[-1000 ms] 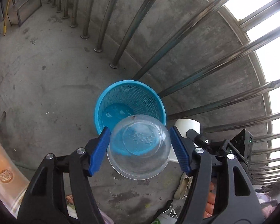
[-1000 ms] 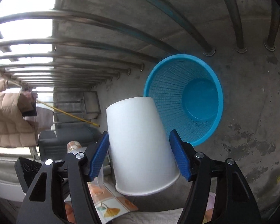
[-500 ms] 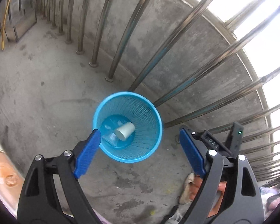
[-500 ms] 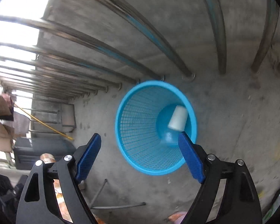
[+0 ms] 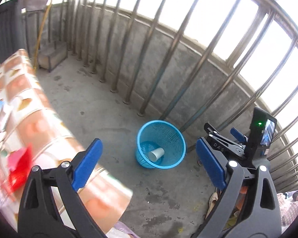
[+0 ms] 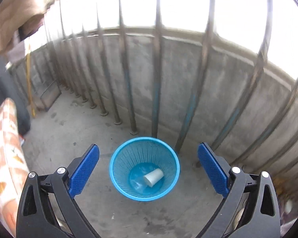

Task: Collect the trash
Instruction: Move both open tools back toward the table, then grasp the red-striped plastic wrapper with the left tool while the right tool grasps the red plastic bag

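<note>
Two tools opening, both empty, left tool, right tool, only left view shows red wrapper.

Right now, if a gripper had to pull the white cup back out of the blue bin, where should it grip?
Probably across the cup's side wall, coming straight down through the bin's open top. The cup lies on its side at the bottom, mouth toward the lower left, so its rounded wall faces up; the mesh wall blocks any sideways approach.

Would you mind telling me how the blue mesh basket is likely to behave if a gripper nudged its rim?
The blue mesh basket would probably slide or tip easily: it looks like thin plastic, narrower at the base than the rim. It holds only a white paper cup and a clear cup, so it is likely light. Its lattice wall may flex.
</note>
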